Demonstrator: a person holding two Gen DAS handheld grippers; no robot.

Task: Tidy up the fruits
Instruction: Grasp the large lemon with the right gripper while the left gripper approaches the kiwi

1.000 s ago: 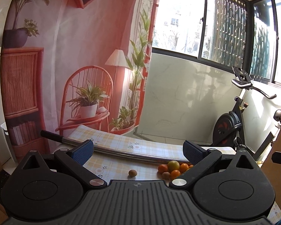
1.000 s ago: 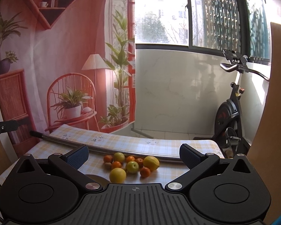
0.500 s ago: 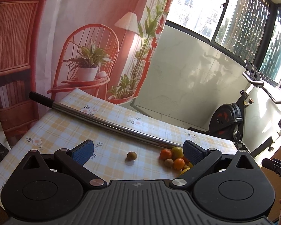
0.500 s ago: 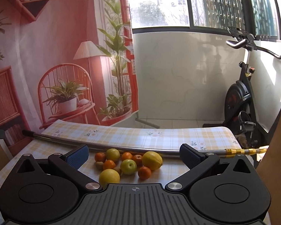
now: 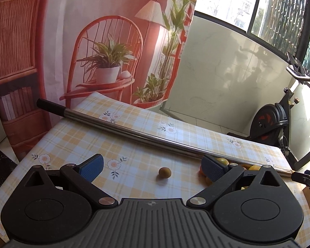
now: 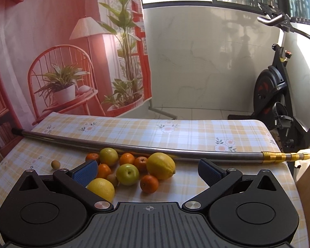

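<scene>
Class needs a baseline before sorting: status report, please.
Left gripper and right gripper open, empty. Fruit pile untouched; small brown fruit apart. Metal pole behind the pile.

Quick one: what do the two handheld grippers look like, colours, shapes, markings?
Both match. The left gripper and right gripper each have a matte black ribbed body with a small crosshair mark, two round black discs, black linkage bars with silver pivot rivets, and blue textured pads on the jaws. No cables or sleeves in view.
</scene>
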